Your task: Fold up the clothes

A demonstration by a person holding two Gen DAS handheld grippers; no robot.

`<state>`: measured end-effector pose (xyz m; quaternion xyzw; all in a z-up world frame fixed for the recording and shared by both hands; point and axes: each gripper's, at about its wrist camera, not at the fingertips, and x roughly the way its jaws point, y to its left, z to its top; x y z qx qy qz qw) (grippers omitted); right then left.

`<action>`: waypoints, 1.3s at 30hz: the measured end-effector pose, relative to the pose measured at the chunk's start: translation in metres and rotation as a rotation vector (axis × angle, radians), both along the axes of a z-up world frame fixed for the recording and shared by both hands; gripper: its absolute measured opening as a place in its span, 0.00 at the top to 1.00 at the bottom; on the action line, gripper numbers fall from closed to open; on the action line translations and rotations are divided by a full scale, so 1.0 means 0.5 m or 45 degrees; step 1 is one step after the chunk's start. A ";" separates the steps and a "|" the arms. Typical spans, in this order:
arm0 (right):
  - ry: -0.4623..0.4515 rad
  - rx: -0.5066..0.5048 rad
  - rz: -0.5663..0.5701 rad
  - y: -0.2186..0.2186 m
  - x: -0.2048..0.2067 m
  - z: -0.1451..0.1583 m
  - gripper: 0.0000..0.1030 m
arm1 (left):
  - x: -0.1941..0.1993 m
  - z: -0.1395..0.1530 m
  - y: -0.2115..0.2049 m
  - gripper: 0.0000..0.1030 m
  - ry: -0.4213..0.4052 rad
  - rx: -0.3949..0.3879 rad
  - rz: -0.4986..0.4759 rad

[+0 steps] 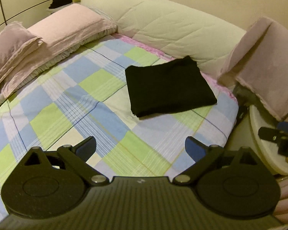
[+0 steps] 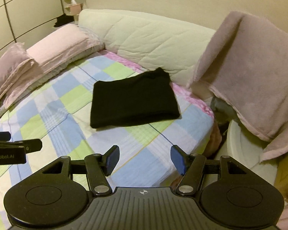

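Observation:
A black garment [image 1: 169,88] lies folded into a flat rectangle on the checked bedsheet [image 1: 67,111], near the bed's far right corner. It also shows in the right wrist view [image 2: 133,101]. My left gripper [image 1: 140,147] is open and empty, held above the sheet well short of the garment. My right gripper [image 2: 144,159] is open and empty, also short of the garment, over the bed's right edge. The left gripper's tip [image 2: 15,147] shows at the left of the right wrist view, and the right gripper's tip [image 1: 276,136] shows at the right of the left wrist view.
Pink pillows [image 1: 53,36] lie at the bed's left end. A cream quilted bolster [image 1: 172,30] runs along the far wall. A pink towel [image 2: 255,80] hangs over something at the right, above a white round object [image 2: 245,153]. A wardrobe [image 2: 26,9] stands far left.

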<state>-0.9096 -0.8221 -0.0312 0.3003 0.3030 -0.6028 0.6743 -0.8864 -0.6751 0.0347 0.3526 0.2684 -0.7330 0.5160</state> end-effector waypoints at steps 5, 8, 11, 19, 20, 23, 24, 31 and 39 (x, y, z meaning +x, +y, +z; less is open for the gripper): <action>0.023 0.006 0.047 0.001 0.011 0.015 0.39 | -0.010 0.014 0.009 0.06 0.001 -0.002 0.035; 0.025 0.003 0.064 -0.002 0.006 0.021 0.39 | -0.022 0.008 0.013 0.06 0.002 0.013 0.037; 0.021 0.007 0.074 -0.009 -0.007 0.022 0.39 | -0.037 -0.006 0.015 0.06 -0.014 0.029 0.041; 0.005 0.044 0.064 -0.028 -0.052 0.005 0.39 | -0.082 -0.041 0.016 0.06 -0.046 0.077 0.034; 0.003 0.050 0.062 -0.030 -0.057 0.002 0.39 | -0.087 -0.043 0.016 0.06 -0.049 0.081 0.033; -0.003 0.064 0.059 -0.038 -0.069 -0.006 0.39 | -0.099 -0.049 0.012 0.06 -0.056 0.091 0.035; -0.004 0.065 0.061 -0.040 -0.072 -0.007 0.39 | -0.103 -0.050 0.011 0.06 -0.058 0.092 0.036; 0.004 0.075 0.073 -0.062 -0.085 -0.011 0.39 | -0.118 -0.053 -0.002 0.06 -0.067 0.081 0.053; 0.004 0.078 0.108 -0.097 -0.073 -0.016 0.39 | -0.128 -0.065 -0.017 0.06 -0.117 0.084 0.083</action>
